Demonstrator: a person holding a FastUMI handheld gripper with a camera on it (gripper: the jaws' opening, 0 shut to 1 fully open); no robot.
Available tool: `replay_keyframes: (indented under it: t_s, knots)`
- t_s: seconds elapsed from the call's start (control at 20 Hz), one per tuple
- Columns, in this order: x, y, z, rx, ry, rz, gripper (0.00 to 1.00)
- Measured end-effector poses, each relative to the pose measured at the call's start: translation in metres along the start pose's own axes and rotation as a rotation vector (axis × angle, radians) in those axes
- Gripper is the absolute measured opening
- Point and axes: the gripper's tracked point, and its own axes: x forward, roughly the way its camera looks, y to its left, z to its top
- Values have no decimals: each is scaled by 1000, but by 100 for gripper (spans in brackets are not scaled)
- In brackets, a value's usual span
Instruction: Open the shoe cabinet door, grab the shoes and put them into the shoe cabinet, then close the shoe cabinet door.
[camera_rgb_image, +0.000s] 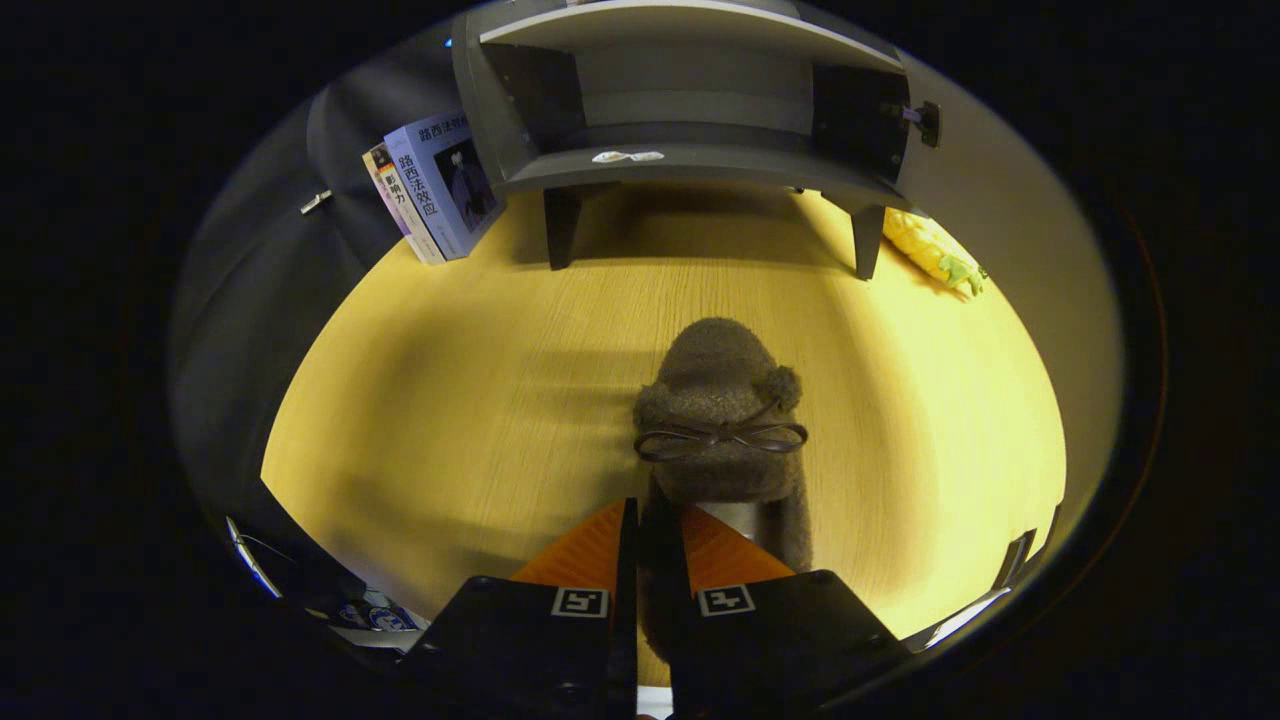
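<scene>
**Gripper closed on a fuzzy shoe in front of the open cabinet**

The pale yellow wood-grain tabletop (420, 400) forms the ground of the scene and carries every object shown. At its far side stands the dark grey shoe cabinet on short legs (690, 165); its front is open, exposing a dim interior with a lighter back panel and a shelf edge bearing a small pale sticker. The cabinet's grey door (1000, 200) is swung out to the right, and a small dark knob (928, 122) shows just beside the cabinet's right edge. Leaning against the left side of the cabinet are several upright books with bluish covers (440, 185), tilted slightly. Near the right front leg, close to the open door, lies a yellow corn-shaped toy with green leaves (938, 252).

In the foreground, well apart from the cabinet, the grey-brown fuzzy shoe with pompoms and a thin dark cord bow (722, 420) points its toe toward the cabinet opening. Its heel end reaches back between the fingers of the gripper (660, 545). The fingers (585, 555) stand nearly closed, leaving a narrow gap occupied by the rim of the shoe, which both press from either side. Whether the shoe's sole rests on the tabletop or is raised just above it cannot be told.
</scene>
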Motion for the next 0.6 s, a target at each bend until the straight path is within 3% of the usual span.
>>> replay_keyframes:
  t_s: [0.6]
  knots:
    - [38, -5, 32, 42, -57, -5, 23]
